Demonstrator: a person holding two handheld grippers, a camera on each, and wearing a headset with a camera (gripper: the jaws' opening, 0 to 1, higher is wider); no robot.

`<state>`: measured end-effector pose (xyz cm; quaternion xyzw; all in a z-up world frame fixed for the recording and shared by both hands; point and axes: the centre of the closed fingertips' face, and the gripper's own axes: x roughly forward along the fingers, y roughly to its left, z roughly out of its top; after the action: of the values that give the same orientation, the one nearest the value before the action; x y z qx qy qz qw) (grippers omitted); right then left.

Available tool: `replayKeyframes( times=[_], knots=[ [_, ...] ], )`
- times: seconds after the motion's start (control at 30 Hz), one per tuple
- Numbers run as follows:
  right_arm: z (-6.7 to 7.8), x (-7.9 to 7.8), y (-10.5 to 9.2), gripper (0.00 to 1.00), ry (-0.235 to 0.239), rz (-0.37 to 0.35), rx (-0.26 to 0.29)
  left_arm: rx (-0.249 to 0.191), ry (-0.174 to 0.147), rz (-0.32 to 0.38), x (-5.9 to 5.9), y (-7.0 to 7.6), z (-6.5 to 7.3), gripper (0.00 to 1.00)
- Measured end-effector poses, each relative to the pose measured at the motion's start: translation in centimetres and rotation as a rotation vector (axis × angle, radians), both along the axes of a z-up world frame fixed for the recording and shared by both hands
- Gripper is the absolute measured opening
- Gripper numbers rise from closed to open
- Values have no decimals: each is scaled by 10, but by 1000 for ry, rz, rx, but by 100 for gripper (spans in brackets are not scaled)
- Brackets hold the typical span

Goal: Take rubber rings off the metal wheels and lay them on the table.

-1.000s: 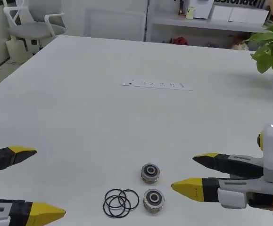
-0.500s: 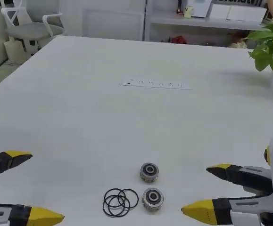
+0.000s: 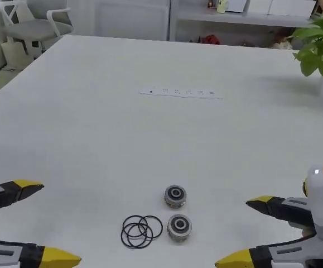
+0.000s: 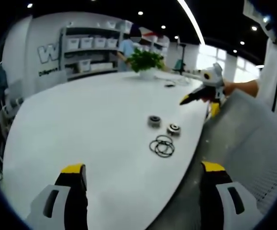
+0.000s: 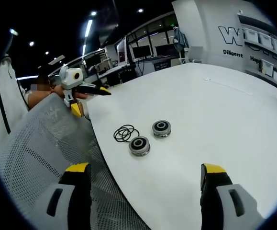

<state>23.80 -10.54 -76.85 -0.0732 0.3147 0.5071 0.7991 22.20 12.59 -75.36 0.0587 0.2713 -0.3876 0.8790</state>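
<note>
Two metal wheels (image 3: 175, 195) (image 3: 179, 226) sit close together near the table's front edge. Just left of the nearer wheel lies a small heap of black rubber rings (image 3: 140, 230), flat on the white table (image 3: 150, 139). My left gripper (image 3: 52, 223) is open at the bottom left, well apart from the rings. At the bottom right my right gripper (image 3: 235, 231) is open and empty, a short way from the wheels. In the left gripper view the wheels (image 4: 153, 121) (image 4: 173, 129) and rings (image 4: 162, 145) lie ahead of the open left gripper (image 4: 143, 170). The right gripper view has the wheels (image 5: 161, 128) (image 5: 139, 145) and rings (image 5: 125, 132) beyond the open right gripper (image 5: 145, 168).
A white power strip (image 3: 181, 92) lies mid-table, far from the work. A potted plant (image 3: 320, 53) stands at the far right, and an office chair (image 3: 30, 25) beyond the far left corner. A grey mesh chair back (image 5: 47, 143) is near the table's front edge.
My right gripper has drawn back to the right and toward the table's front edge, away from the wheels. The wheels, rings and left gripper have stayed put; the head camera tilted slightly.
</note>
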Motion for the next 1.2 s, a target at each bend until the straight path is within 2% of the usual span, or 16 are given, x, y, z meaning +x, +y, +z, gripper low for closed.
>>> replayKeyframes(
  times=[0.23, 0.37, 0.57, 0.87, 1.2],
  knots=[
    [-6, -7, 1, 91, 10, 14, -14, 13, 21, -26, -6, -5, -7, 99],
    [-11, -11, 2, 90, 13, 30, -43, 20, 20, -31, -7, -5, -7, 98],
    [-12, -18, 7, 89, 20, 48, -52, 24, 24, -37, -10, -6, -8, 98],
    [-13, -19, 4, 88, 20, 45, -69, 37, 23, -62, -13, -10, -8, 97],
    [-16, -17, 1, 87, 21, 39, -85, 40, 23, -51, -11, -8, -9, 96]
  ],
)
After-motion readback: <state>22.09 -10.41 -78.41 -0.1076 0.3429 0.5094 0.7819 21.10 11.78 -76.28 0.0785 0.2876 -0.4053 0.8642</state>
